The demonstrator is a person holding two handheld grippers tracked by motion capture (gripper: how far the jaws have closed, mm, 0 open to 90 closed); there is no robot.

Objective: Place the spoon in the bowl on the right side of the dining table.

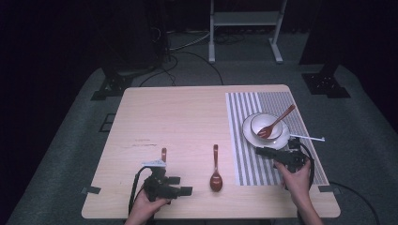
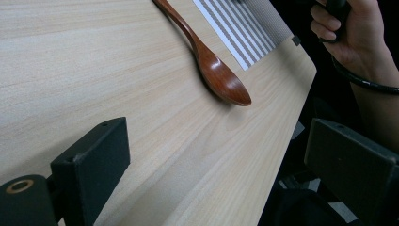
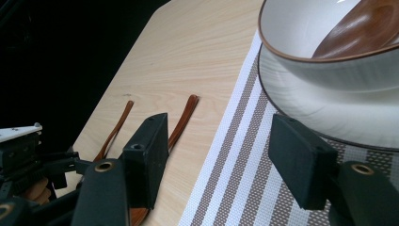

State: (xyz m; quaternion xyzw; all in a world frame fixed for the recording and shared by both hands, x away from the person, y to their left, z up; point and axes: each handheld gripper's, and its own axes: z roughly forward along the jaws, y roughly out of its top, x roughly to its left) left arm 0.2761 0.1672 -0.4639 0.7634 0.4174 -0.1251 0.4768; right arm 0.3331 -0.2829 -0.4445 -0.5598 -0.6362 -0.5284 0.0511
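A brown wooden spoon lies mid-table near the front, bowl end toward me. To its left my left gripper rests on the table, open and empty, jaws pointing at the spoon. A second wooden utensil lies behind it, its lower end hidden by the gripper. My right gripper hovers open over the striped placemat, just short of the white plate. The plate carries a white bowl holding a wooden fork.
A thin white stick lies right of the plate at the mat's edge. The table's front edge runs close under both hands. Beyond the table are stand feet, cables and a white frame on grey carpet.
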